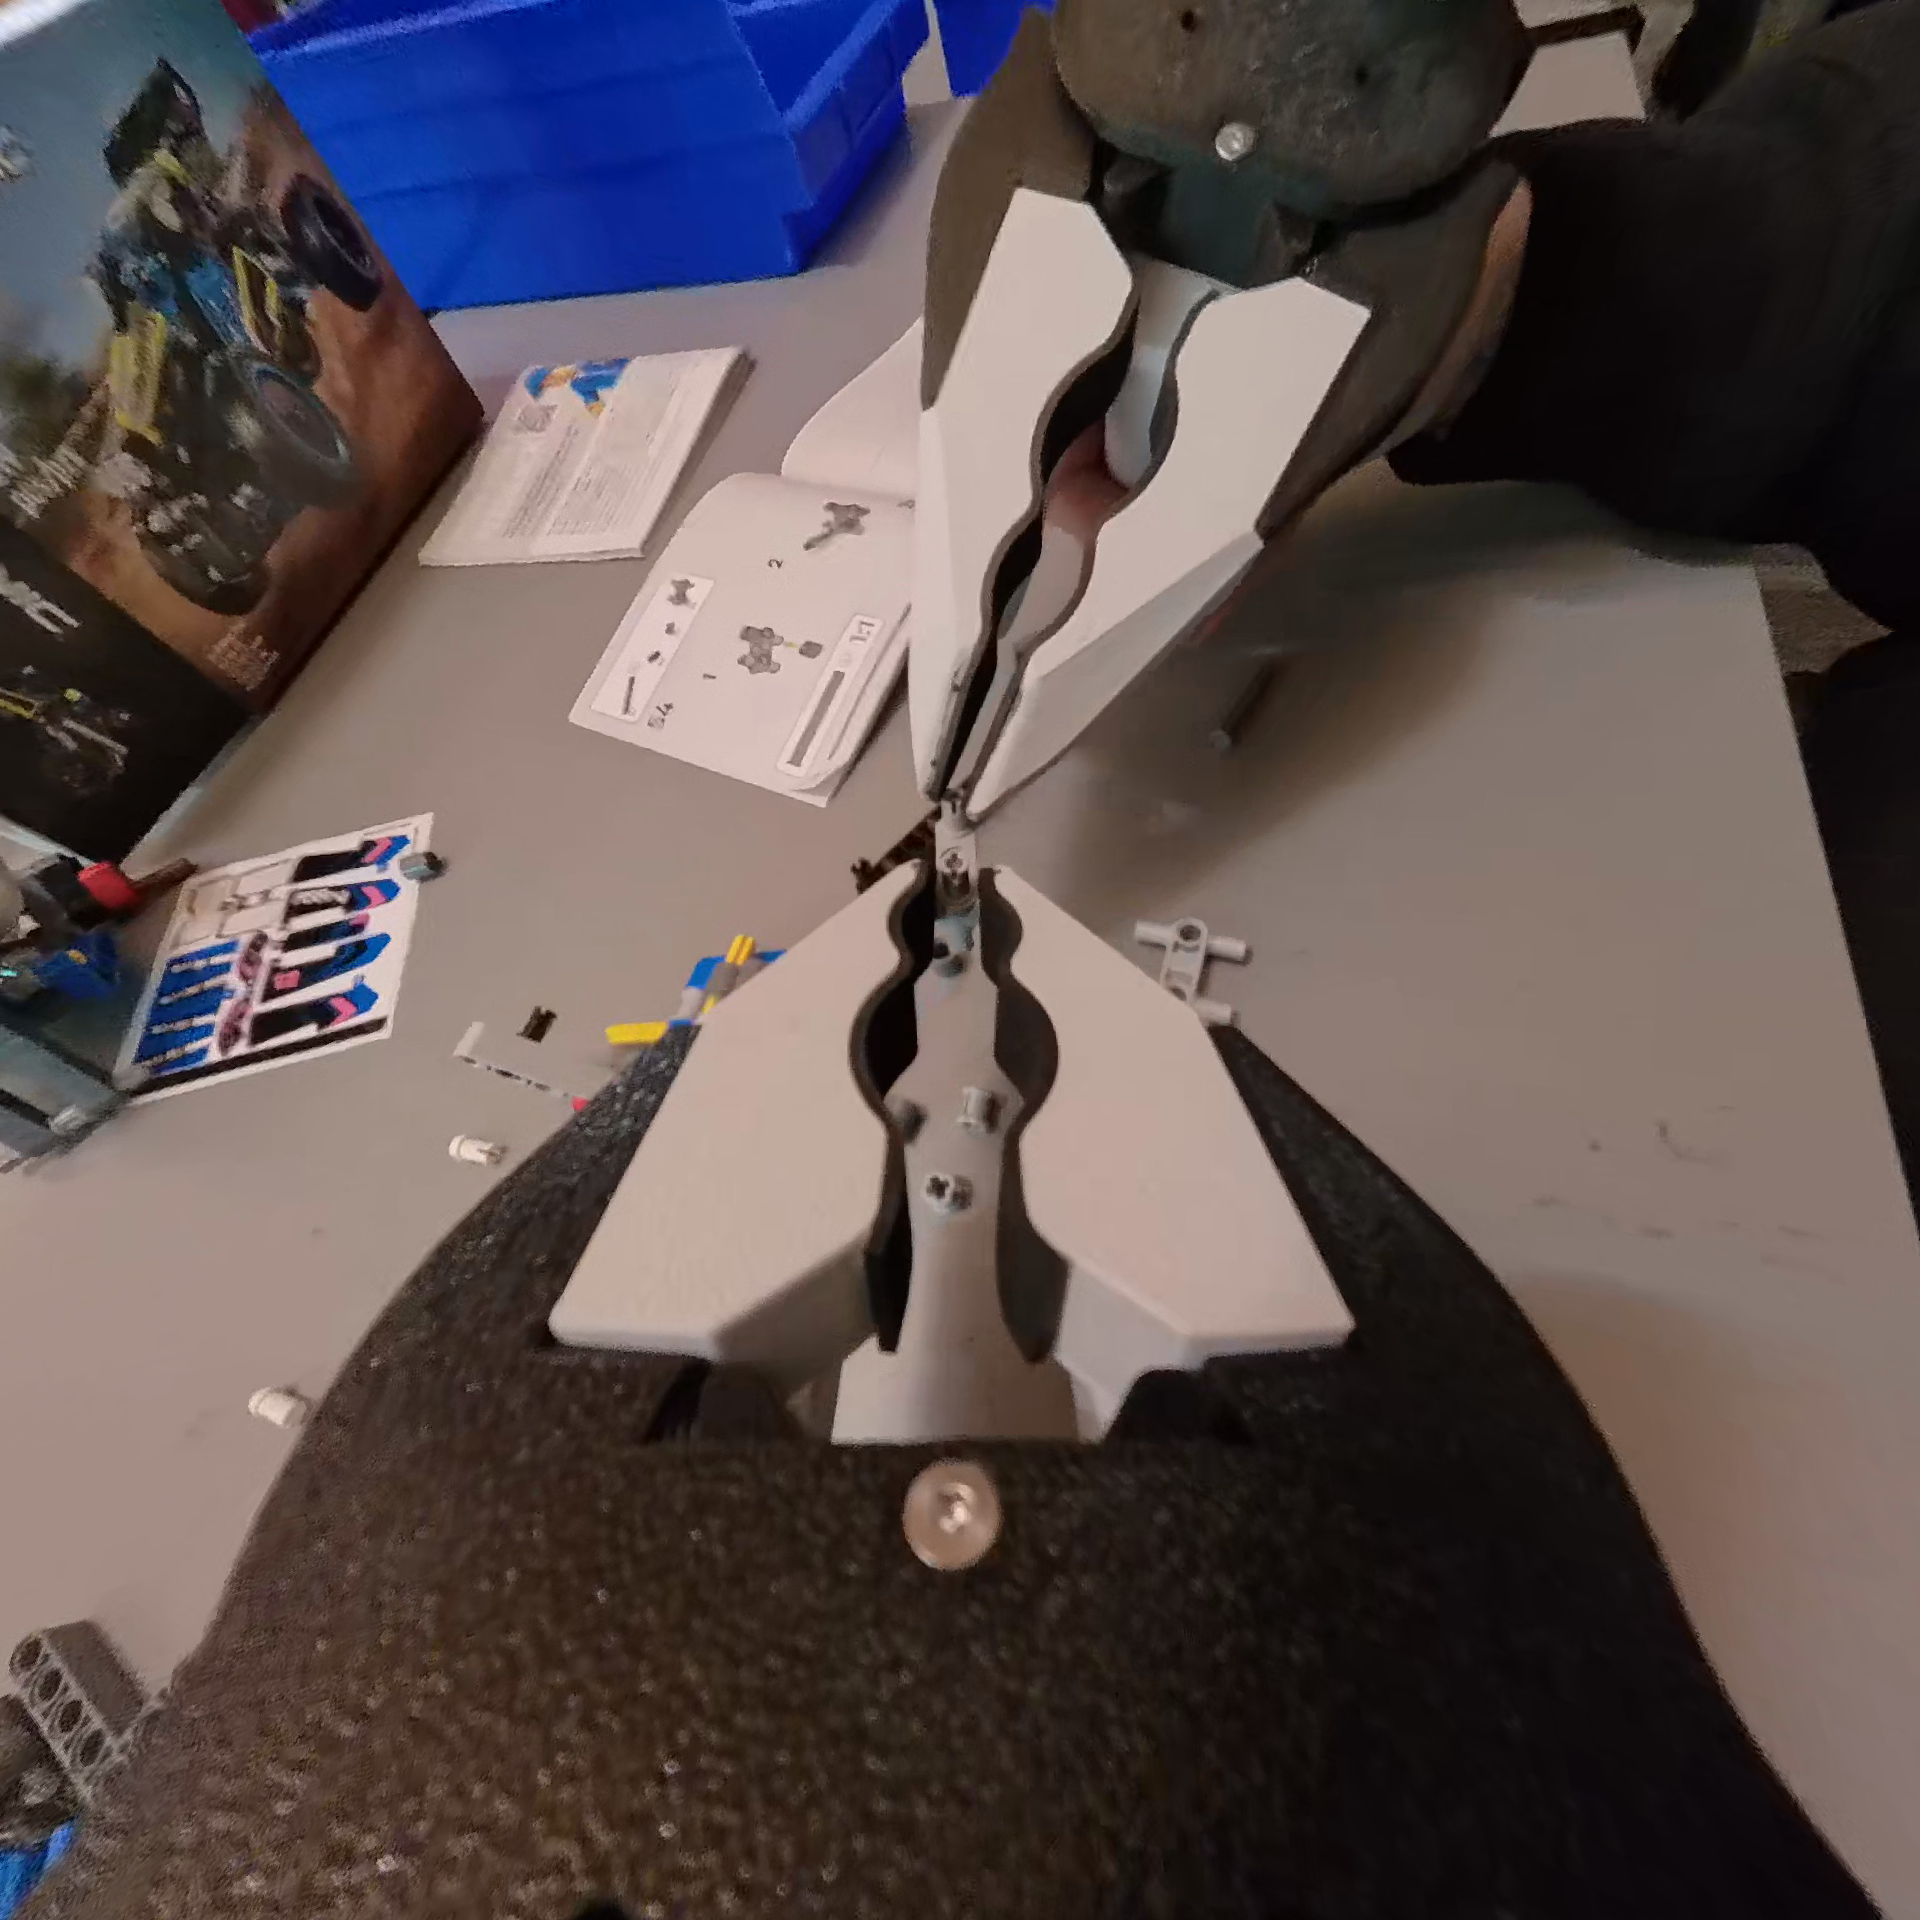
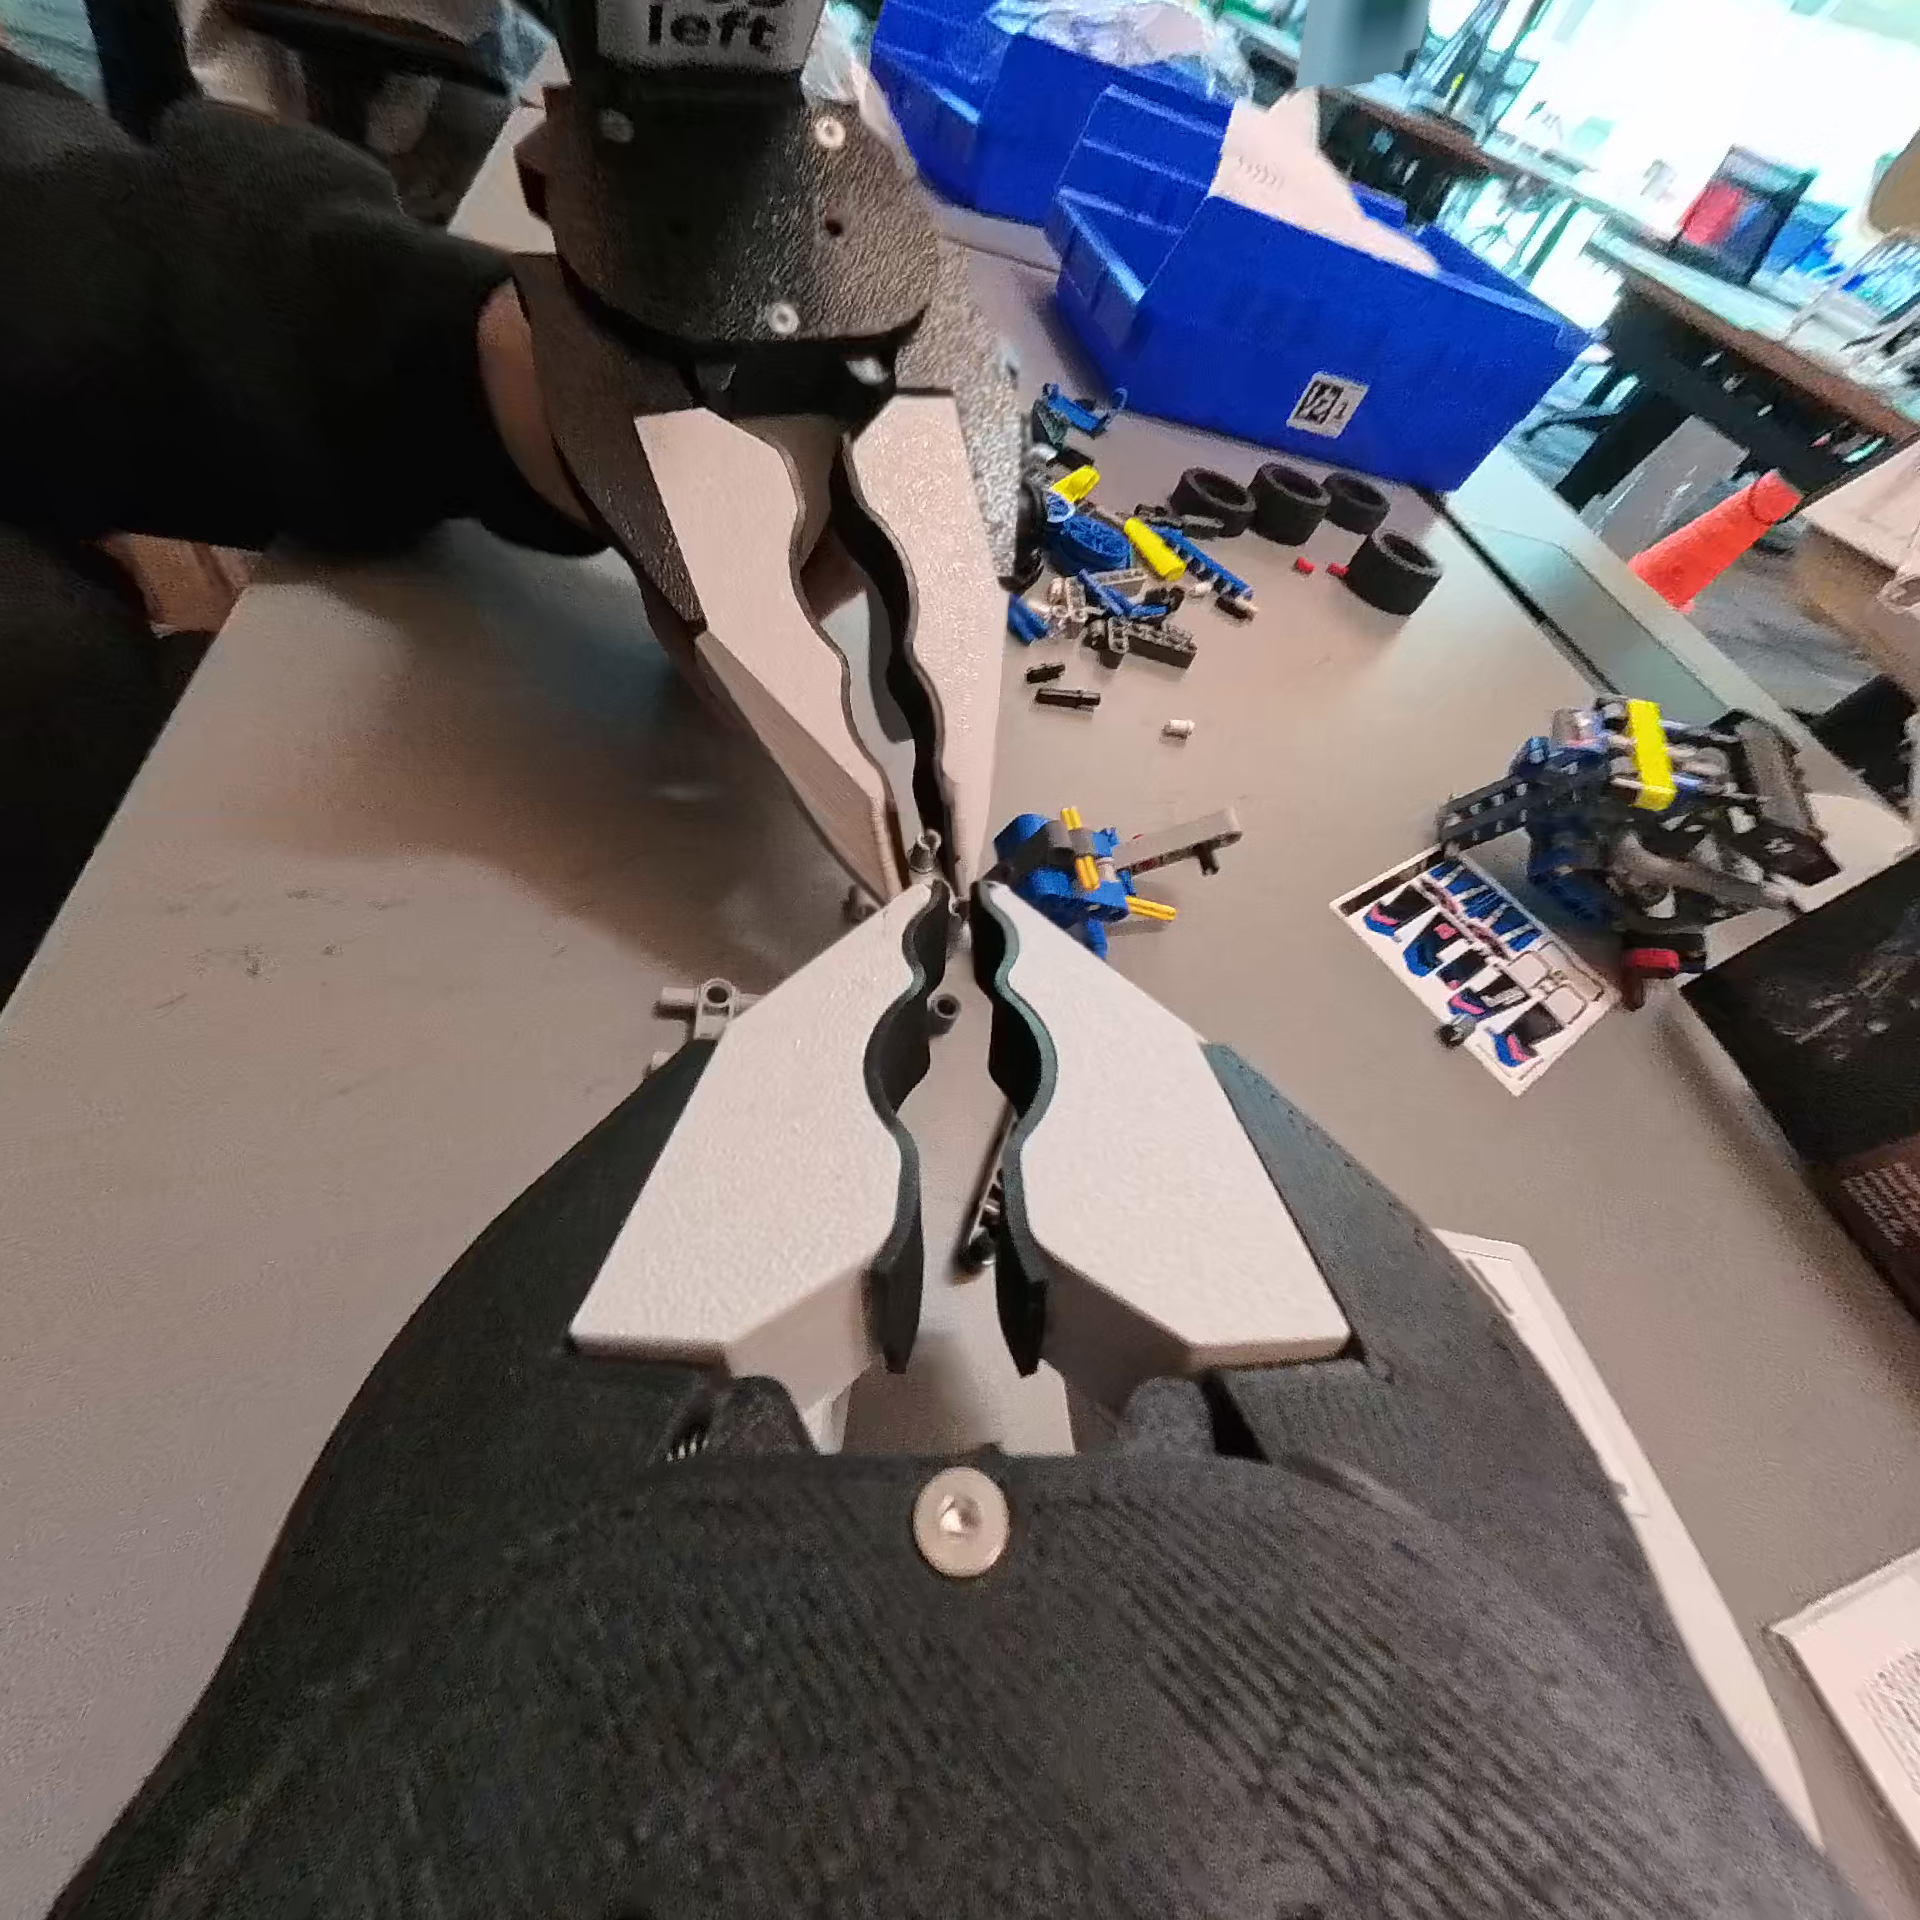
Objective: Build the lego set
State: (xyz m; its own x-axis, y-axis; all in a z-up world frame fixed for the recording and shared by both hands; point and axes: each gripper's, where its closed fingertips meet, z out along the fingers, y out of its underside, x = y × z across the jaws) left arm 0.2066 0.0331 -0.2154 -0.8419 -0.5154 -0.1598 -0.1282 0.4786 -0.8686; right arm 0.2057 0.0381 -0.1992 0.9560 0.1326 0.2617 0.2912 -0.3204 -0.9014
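Note:
My left gripper (image 1: 954, 883) comes up from the bottom of its view and is shut on a small grey lego pin piece (image 1: 954, 871). My right gripper (image 1: 945, 802) reaches down from the top, tip to tip with it. In the right wrist view my right gripper (image 2: 963, 902) has its tips almost together, with a thin black lego piece (image 2: 985, 1195) showing in the gap under the fingers. The left gripper (image 2: 932, 864) meets it from above. A blue and yellow sub-assembly (image 2: 1070, 878) lies just right of the tips.
A grey cross connector (image 1: 1190, 951), small loose pins (image 1: 977, 1107) and a sticker sheet (image 1: 270, 956) lie on the grey table (image 1: 1558, 1039). An open instruction booklet (image 1: 748, 634), the set box (image 1: 177, 416) and blue bins (image 2: 1299, 301) stand behind. Tyres (image 2: 1288, 504), a parts pile (image 2: 1122, 582) and a half-built model (image 2: 1662, 821) sit right. The grippers are tip to tip, or close to it. My left gripper's tips are some 5 cm from the grey cross connector (image 1: 1190, 951).

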